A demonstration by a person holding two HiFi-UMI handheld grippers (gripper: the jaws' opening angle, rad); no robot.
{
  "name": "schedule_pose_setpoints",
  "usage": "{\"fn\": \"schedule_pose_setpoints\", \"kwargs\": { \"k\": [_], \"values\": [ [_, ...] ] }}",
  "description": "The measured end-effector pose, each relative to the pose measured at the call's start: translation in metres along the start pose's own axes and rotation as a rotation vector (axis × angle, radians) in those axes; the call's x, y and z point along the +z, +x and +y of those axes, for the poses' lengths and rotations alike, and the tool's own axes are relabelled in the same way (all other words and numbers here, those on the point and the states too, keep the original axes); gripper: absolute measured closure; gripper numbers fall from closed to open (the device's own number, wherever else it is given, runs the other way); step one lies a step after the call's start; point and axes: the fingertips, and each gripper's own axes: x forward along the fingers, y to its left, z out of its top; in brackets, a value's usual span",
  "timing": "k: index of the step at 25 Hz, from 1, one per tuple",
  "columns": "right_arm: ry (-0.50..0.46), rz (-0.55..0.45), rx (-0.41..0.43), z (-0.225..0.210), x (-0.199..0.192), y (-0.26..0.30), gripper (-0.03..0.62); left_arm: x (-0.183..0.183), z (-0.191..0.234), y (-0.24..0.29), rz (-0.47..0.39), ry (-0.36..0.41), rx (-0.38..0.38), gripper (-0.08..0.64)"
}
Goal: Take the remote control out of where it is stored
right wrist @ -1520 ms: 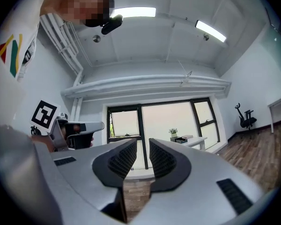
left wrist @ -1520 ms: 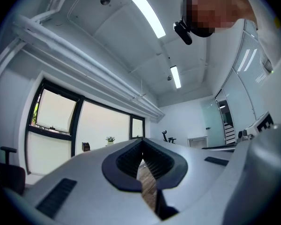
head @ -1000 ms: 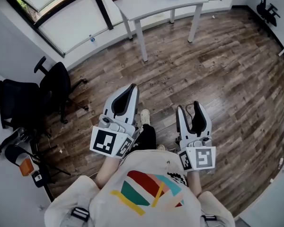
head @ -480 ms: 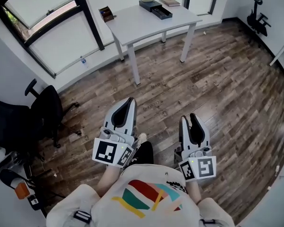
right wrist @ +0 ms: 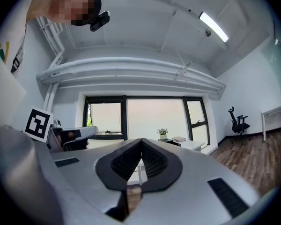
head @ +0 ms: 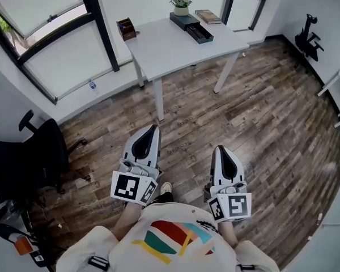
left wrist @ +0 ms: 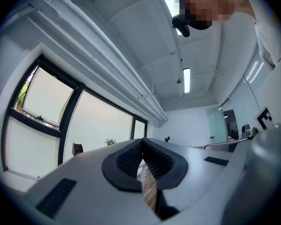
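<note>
Wood floor [head: 272, 106], one white table [head: 170, 47] ahead; left gripper [head: 150, 130] closed empty, right gripper [head: 222, 151] just closed, empty too

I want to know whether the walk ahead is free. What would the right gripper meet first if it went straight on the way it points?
Probably the white table. The right gripper, jaws just closed on nothing, points at it across the wood floor; depth is unclear.

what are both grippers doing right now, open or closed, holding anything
Left gripper: closed, nothing between the jaws.
Right gripper: closed, the jaws have just shut, nothing between them.
</note>
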Motion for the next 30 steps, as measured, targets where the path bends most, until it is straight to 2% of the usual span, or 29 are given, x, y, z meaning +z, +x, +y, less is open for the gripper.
{"fn": "schedule_pose_setpoints", "kwargs": {
  "k": [4, 8, 17, 24, 30],
  "values": [
    [-0.018, 0.030, -0.008, 0.011, -0.009, 0.060, 0.588, 0.003, 0.051, 0.031, -0.004, -0.004, -0.004, 0.552],
    [0.005, 0.053, -0.018, 0.011, -0.016, 0.095, 0.588, -0.006, 0.083, 0.057, 0.015, -0.056, -0.014, 0.551],
    [0.047, 0.087, -0.022, -0.044, -0.044, 0.171, 0.588, -0.037, 0.110, 0.134, 0.050, -0.036, -0.001, 0.552],
    [0.043, 0.095, -0.002, -0.100, -0.033, 0.254, 0.588, -0.031, 0.132, 0.222, 0.034, 0.004, 0.031, 0.551],
    [0.040, 0.123, 0.000, -0.149, -0.037, 0.312, 0.588, -0.049, 0.148, 0.292, 0.046, -0.006, 0.054, 0.552]
  ]
}}
